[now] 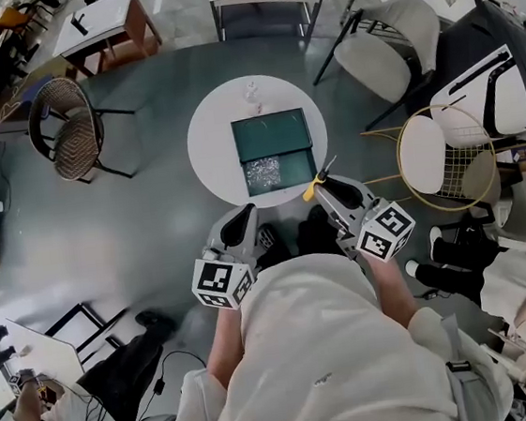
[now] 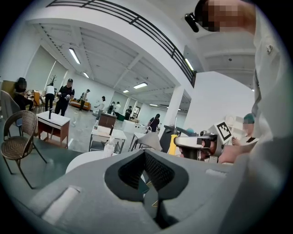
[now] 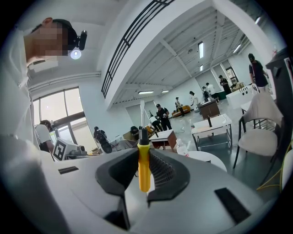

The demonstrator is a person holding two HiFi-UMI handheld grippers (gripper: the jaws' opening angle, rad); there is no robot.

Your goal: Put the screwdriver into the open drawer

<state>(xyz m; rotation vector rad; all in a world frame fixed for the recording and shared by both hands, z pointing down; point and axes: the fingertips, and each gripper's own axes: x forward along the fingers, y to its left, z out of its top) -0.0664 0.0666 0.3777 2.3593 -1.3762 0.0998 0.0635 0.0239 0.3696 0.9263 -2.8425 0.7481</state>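
**Carrying the screwdriver to the drawer**

Our right gripper point(image 1: 324, 181) has its jaws pinching the yellow handle of the screwdriver point(image 1: 314, 188). In the right gripper view the handle stands upright between the pads, with its black collar and thin shaft pointing to 12 o'clock. Our left gripper point(image 1: 243, 215) holds nothing, and its jaws are pressed together. Both grippers hover at the near edge of the round white desk point(image 1: 212, 135), apart from it.

The open drawer point(image 1: 297, 165) is pulled out toward us from the small green cabinet point(image 1: 271, 135). It lies at about 11 o'clock from the right jaws, near them but not under them. A glittery heap point(image 1: 261, 172) fills the drawer's 9 o'clock half; we cannot tell what it is. The 3 o'clock half looks bare.

We judge the step in hand to be the carry. To do it well, we move the right gripper toward 11 o'clock until the handle hangs over that bare half. We then tip the tool so that it lies along the drawer instead of standing on end. Next we sink low before we spread the jaws, so the screwdriver does not bounce or roll out. The shaft sticks out past the jaws, so we watch that it clears the cabinet front. The left gripper is best kept at 7 o'clock of the drawer, out of the way.
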